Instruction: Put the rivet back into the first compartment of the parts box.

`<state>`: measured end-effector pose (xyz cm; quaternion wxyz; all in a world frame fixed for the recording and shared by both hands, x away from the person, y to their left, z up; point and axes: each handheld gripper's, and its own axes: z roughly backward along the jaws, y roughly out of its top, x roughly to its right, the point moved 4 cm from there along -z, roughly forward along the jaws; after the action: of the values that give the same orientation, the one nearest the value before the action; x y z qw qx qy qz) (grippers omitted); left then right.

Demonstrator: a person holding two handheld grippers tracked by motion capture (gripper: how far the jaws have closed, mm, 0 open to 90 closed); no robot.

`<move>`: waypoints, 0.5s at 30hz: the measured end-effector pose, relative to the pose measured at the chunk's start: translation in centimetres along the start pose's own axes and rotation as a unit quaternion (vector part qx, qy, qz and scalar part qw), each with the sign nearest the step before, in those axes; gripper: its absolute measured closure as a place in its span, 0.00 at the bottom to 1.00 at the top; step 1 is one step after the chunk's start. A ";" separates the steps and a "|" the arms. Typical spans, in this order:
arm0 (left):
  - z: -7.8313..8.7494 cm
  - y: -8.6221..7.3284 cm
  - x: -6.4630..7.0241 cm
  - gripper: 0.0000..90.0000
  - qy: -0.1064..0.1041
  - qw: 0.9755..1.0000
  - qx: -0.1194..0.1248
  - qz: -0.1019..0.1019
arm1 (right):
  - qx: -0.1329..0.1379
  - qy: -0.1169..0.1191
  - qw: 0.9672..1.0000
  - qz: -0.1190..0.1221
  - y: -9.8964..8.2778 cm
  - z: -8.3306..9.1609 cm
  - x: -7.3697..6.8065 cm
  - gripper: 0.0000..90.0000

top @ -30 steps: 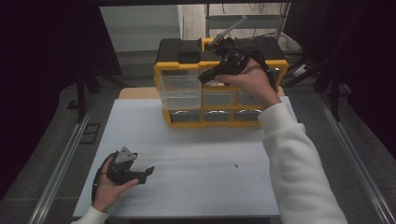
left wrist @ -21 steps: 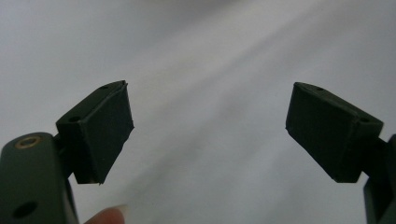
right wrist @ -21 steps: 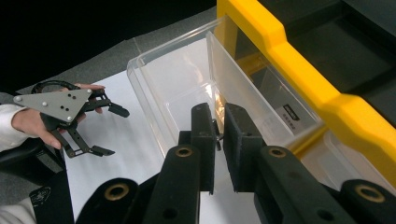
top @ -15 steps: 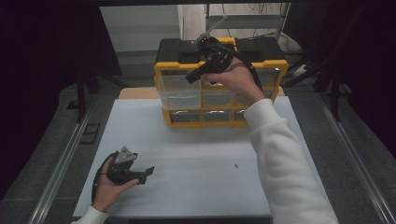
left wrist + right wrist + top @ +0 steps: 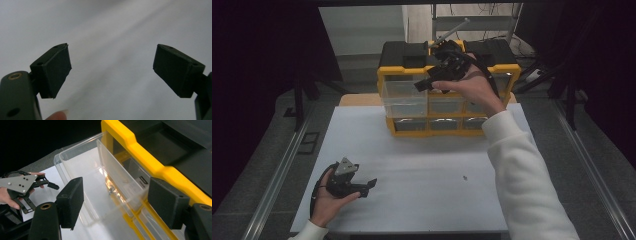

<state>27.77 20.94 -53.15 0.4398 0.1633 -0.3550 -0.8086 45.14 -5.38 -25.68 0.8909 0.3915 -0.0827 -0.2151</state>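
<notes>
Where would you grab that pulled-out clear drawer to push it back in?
Probably at the front wall of the clear drawer. It juts out of the yellow organizer toward the table, so the right gripper, jaws just opened and empty above it, could come down from above and pinch that thin upright wall, or simply push it.

1. The left tongs [image 5: 112, 72] rise from the bottom corners, and their two black jaws stand wide apart with nothing between them.
2. Each jaw ends in a flat, dark pad [image 5: 56, 70] angled inward.
3. Behind them lies the pale, blurred surface of the counter [image 5: 115, 30], crossed by soft diagonal streaks of light.
4. A fingertip [image 5: 57, 116] peeks in at the bottom edge beside the left-hand jaw.
</notes>
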 end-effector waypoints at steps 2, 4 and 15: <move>0.0 0.0 0.0 0.17 0.000 1.000 0.001 0.000 | 0.005 -0.001 1.000 0.001 -0.6 0.7 0.2 0.31; 0.1 0.0 -0.1 0.17 0.001 1.000 0.002 0.001 | 0.009 0.000 1.000 0.000 -1.2 1.1 0.2 0.31; 0.1 0.1 0.2 0.17 0.001 1.000 0.002 -0.007 | 0.003 -0.025 1.000 0.017 -6.2 2.2 -0.7 0.30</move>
<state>27.65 20.81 -53.04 0.4343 0.1673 -0.3548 -0.8109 41.87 -10.26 -28.73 0.8909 0.3870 -0.1121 -0.2096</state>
